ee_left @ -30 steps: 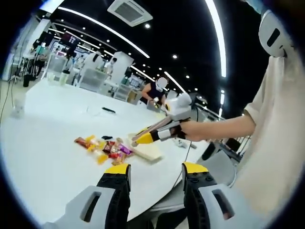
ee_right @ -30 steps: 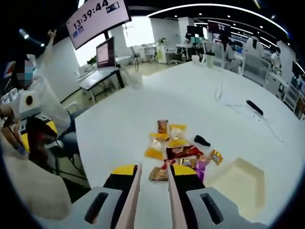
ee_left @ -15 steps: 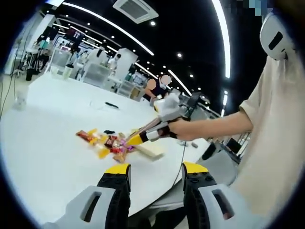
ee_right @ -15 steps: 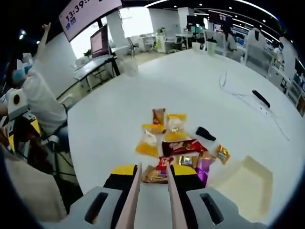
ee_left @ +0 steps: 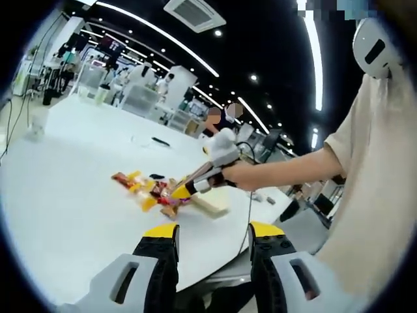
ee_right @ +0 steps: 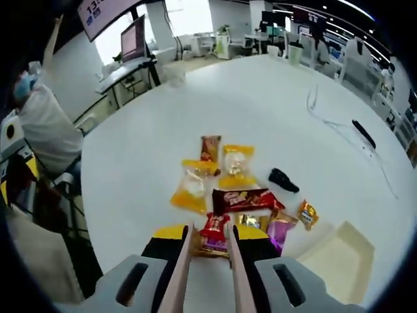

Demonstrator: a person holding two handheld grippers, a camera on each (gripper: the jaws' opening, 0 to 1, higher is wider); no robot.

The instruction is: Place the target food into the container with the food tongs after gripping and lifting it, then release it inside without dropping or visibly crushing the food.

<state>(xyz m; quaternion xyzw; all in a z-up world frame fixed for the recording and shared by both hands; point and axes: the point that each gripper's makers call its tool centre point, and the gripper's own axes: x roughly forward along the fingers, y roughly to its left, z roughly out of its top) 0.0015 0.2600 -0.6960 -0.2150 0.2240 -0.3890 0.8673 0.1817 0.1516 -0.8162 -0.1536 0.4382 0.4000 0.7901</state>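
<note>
Right hand-held gripper [ee_right: 207, 242] clamped on tongs [ee_right: 229, 274] — tips hidden among snack packets [ee_right: 246, 199] on bench [ee_right: 130, 163]; left hand-held gripper [ee_left: 212, 240] apart, empty.

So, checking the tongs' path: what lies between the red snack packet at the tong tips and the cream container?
In the right gripper view, a purple packet lies between the red packet and the container.

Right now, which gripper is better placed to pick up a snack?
Right. The right gripper holds the tongs, their tips either side of a red snack packet in the pile. The left gripper hangs open off the table edge, away from the snacks.
</note>
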